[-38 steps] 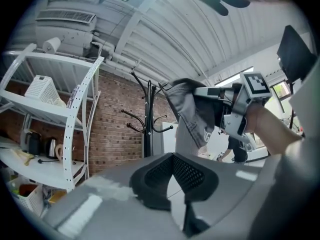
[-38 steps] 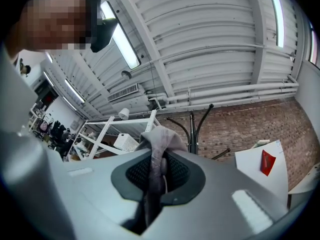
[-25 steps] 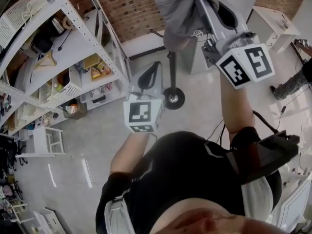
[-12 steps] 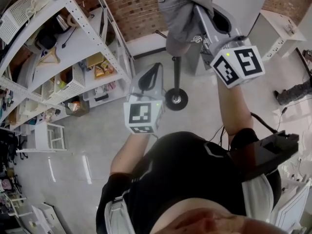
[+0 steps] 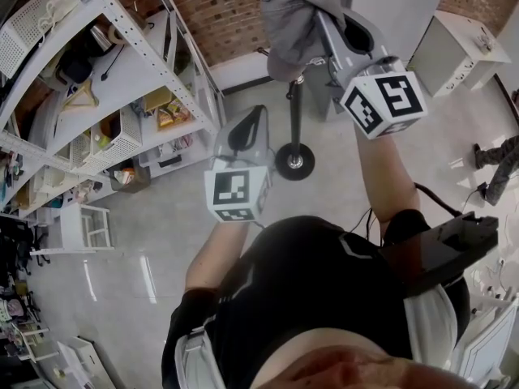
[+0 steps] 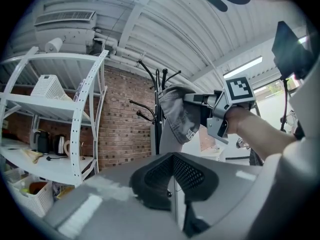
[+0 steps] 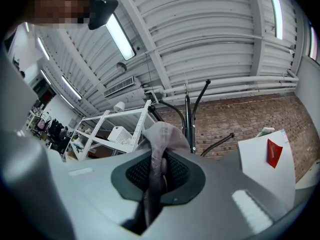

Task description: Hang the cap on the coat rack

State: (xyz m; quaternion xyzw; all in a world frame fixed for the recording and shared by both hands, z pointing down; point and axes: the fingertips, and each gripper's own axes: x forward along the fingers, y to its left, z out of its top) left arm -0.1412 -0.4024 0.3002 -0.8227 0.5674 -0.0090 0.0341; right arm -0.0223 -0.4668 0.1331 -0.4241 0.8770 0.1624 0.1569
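Right gripper view: grey fabric cap [image 7: 161, 134] pinched by its edge between my right gripper [image 7: 159, 179] jaws. Rest of cap loose ahead of jaws, I judge to leave opening free for hook. Cap near top of black metal coat rack [image 7: 186, 115], not yet hooked. My left gripper [image 6: 172, 176] clenched on nothing, held lower, clear of rack.

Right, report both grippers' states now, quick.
Left gripper: closed, nothing between its jaws.
Right gripper: closed on the grey cap.
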